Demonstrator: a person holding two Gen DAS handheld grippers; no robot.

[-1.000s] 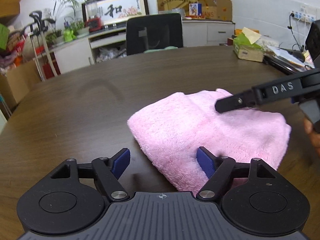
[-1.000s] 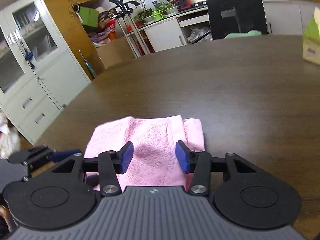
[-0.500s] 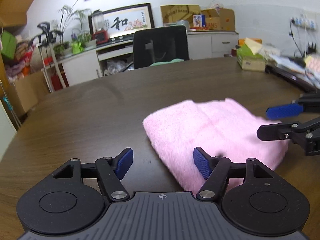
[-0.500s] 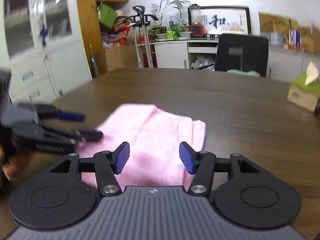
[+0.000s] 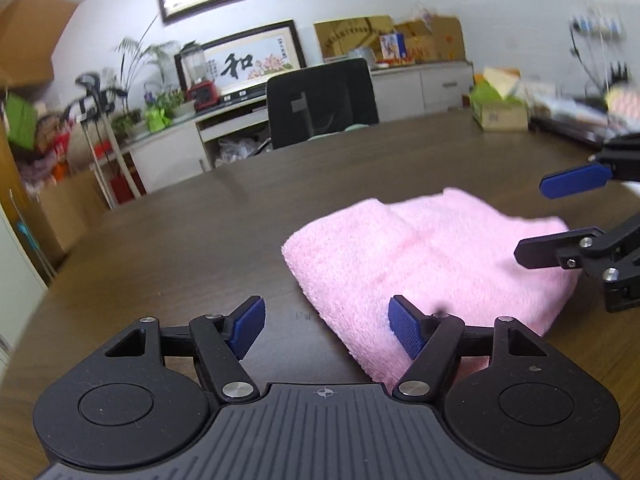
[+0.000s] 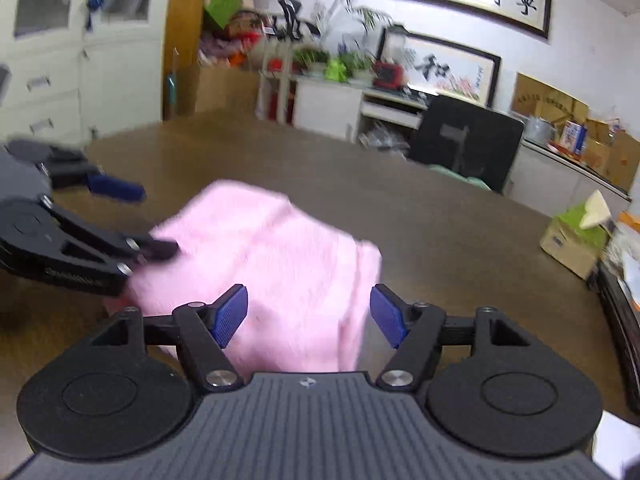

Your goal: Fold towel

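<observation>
Left wrist view: a folded pink towel [image 5: 432,268] lies on the dark bench [image 5: 200,240], the left gripper [image 5: 326,330] wide open and empty over its near corner; right wrist view: the right gripper [image 6: 308,316] is opening, holding nothing, apparently letting go after a fold.

Office: desk chair [image 5: 322,100], cabinets [image 6: 76,44]

The folded towel [image 5: 432,256] lies on the table [image 5: 200,240]. The left gripper [image 5: 326,326] sits at its left edge, the right gripper [image 6: 308,316] at its right. A chair [image 5: 320,100] stands behind the table.
</observation>
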